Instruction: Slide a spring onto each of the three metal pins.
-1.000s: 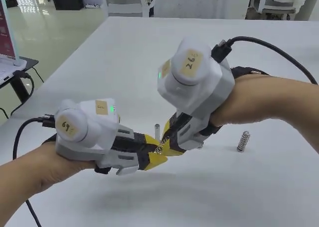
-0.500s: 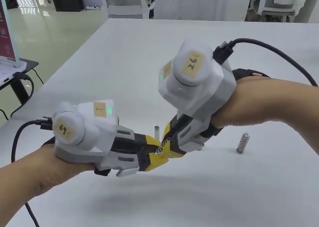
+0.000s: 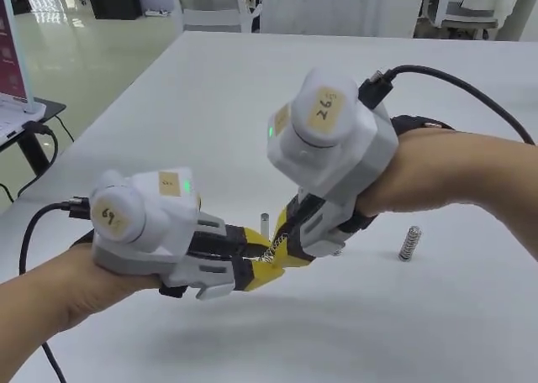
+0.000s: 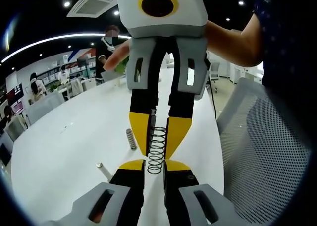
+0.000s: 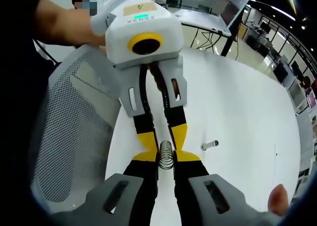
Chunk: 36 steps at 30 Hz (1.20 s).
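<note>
Two springs (image 3: pixel 270 250) (image 3: pixel 409 241), one pin (image 3: pixel 265 222)

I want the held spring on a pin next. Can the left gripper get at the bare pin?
Probably yes: the bare pin stands on open table close beside the left gripper, with nothing between. But the right gripper also pinches the spring, so it should let go first.

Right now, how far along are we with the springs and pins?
Done: one standing spring, upright, looks already pinned. In hand: the held spring, pinched between the left gripper and right gripper, tip to tip. Left: the bare pin beside them, and one more by the task's count.
</note>
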Each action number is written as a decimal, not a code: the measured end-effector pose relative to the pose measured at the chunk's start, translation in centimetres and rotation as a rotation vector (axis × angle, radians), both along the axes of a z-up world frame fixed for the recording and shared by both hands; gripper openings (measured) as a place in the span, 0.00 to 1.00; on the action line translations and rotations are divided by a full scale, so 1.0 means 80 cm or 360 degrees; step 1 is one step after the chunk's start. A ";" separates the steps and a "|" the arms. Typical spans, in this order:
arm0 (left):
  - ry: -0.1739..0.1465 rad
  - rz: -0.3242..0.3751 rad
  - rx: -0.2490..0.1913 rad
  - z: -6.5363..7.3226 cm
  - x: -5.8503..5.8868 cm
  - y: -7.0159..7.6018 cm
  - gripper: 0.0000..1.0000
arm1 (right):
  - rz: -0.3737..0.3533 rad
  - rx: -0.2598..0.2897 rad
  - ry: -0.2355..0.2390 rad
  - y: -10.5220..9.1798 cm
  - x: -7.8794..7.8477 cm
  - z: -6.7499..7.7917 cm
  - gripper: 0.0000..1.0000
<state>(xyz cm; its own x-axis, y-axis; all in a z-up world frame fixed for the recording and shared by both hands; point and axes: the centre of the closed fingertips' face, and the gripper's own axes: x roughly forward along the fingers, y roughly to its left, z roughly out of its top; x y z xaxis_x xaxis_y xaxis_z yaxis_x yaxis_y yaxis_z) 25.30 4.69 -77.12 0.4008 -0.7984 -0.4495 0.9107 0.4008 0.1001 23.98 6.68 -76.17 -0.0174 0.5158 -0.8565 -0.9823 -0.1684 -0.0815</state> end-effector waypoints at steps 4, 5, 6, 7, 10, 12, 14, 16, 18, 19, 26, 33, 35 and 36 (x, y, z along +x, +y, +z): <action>0.0019 0.0011 0.0005 -0.003 0.000 0.003 0.10 | -0.0001 -0.0010 -0.0001 -0.001 0.002 -0.001 0.09; 0.0021 0.0014 0.0008 -0.004 0.000 0.004 0.11 | -0.0002 -0.0013 0.0000 -0.001 0.002 -0.001 0.09; 0.0029 0.0019 0.0013 -0.005 0.000 0.006 0.12 | -0.0001 -0.0017 -0.0003 -0.002 0.003 -0.002 0.09; 0.0037 0.0021 0.0011 -0.006 0.000 0.007 0.13 | -0.0001 -0.0021 -0.0004 -0.002 0.003 -0.002 0.09; 0.0044 0.0033 0.0016 -0.007 0.000 0.011 0.14 | -0.0002 -0.0036 -0.0006 -0.004 0.005 -0.003 0.09; 0.0048 0.0042 0.0016 -0.007 0.001 0.013 0.15 | -0.0001 -0.0047 -0.0016 -0.006 0.006 -0.004 0.09; 0.0054 0.0048 0.0015 -0.007 0.001 0.015 0.16 | -0.0003 -0.0053 -0.0015 -0.007 0.007 -0.004 0.09; 0.0057 0.0054 0.0017 -0.007 0.001 0.017 0.16 | -0.0002 -0.0060 -0.0021 -0.008 0.009 -0.004 0.09; 0.0067 0.0070 0.0014 -0.007 0.002 0.020 0.18 | -0.0004 -0.0066 -0.0023 -0.009 0.010 -0.004 0.09; 0.0070 0.0073 0.0013 -0.007 0.002 0.021 0.18 | -0.0003 -0.0072 -0.0026 -0.010 0.011 -0.004 0.09; 0.0105 0.0132 -0.0003 -0.007 0.003 0.031 0.23 | -0.0010 -0.0087 -0.0051 -0.014 0.019 -0.002 0.09; 0.0131 0.0192 0.0013 -0.012 0.003 0.043 0.29 | -0.0007 -0.0095 -0.0066 -0.015 0.024 -0.001 0.09; 0.0135 0.0214 0.0013 -0.013 0.003 0.047 0.31 | -0.0006 -0.0098 -0.0069 -0.015 0.025 -0.001 0.09; 0.0137 0.0220 0.0013 -0.013 0.003 0.048 0.32 | -0.0006 -0.0099 -0.0070 -0.015 0.026 -0.001 0.09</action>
